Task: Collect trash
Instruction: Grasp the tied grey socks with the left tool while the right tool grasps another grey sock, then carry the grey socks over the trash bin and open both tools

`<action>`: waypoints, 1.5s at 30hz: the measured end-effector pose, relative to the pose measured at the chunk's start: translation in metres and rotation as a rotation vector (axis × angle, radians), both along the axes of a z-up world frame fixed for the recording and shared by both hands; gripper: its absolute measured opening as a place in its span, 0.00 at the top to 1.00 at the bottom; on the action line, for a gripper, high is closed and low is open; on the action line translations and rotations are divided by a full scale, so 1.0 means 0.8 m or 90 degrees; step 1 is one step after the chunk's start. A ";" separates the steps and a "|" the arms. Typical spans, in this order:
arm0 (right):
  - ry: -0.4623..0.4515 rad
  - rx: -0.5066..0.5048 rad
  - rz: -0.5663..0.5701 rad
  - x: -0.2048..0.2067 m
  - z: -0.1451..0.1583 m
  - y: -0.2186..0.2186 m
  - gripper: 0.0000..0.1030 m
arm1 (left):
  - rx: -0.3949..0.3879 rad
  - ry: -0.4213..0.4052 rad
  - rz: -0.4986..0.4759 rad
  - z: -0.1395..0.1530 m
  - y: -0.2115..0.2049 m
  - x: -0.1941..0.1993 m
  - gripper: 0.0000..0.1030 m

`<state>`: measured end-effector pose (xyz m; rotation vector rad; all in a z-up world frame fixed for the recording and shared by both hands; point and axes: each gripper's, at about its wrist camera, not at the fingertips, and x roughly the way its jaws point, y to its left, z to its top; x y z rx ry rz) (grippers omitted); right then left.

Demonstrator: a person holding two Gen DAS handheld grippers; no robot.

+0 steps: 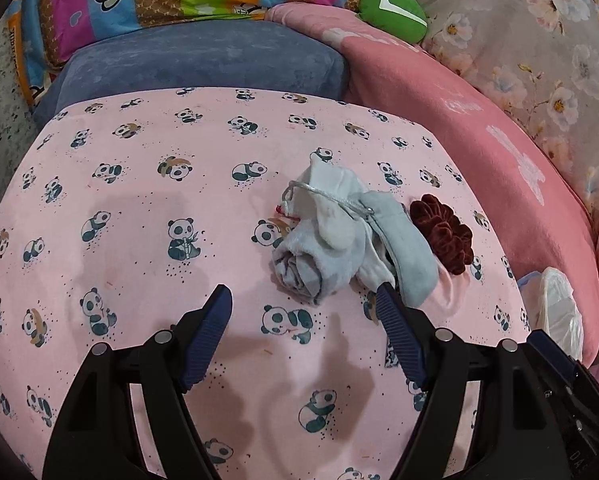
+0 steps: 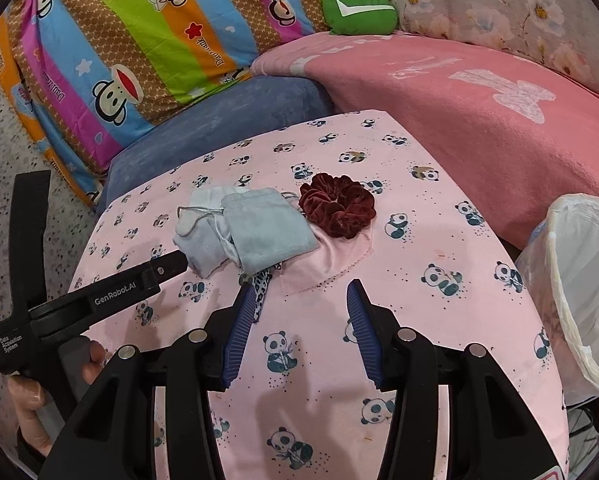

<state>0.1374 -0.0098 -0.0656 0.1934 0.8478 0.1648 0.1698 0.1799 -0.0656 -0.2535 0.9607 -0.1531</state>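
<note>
A heap of grey and white socks (image 1: 331, 236) with a silver cord lies on the pink panda cloth (image 1: 139, 200). A dark red velvet scrunchie (image 1: 443, 236) sits just right of it. My left gripper (image 1: 303, 296) is open just short of the heap, with nothing between the fingers and its right fingertip at the edge of a grey sock. In the right wrist view the socks (image 2: 259, 228) and scrunchie (image 2: 337, 208) lie ahead of my open right gripper (image 2: 299, 286). A leopard-print strip (image 2: 261, 292) lies against its left finger. The left gripper (image 2: 175, 262) touches the heap from the left.
A trash bin lined with a white bag (image 2: 575, 280) stands at the right edge of the panda cloth (image 2: 419, 320). Behind are a blue cushion (image 2: 227, 120), a striped cartoon pillow (image 2: 139, 40), a pink blanket (image 2: 479, 120) and a green plush (image 2: 359, 10). A hand (image 2: 27, 396) holds the left gripper.
</note>
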 end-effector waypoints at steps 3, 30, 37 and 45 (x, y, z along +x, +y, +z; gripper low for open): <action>0.002 0.001 0.009 0.013 -0.003 0.009 0.52 | -0.025 0.004 -0.008 -0.004 -0.001 0.012 0.32; 0.062 -0.043 0.056 0.098 -0.070 0.077 0.60 | -0.081 0.011 -0.049 -0.010 0.013 0.017 0.83; 0.057 -0.019 0.046 0.087 -0.068 0.063 0.88 | -0.078 0.009 -0.042 -0.007 0.010 0.003 0.83; 0.029 0.028 0.035 0.052 -0.045 0.045 0.89 | -0.070 0.004 -0.038 0.005 0.002 -0.028 0.83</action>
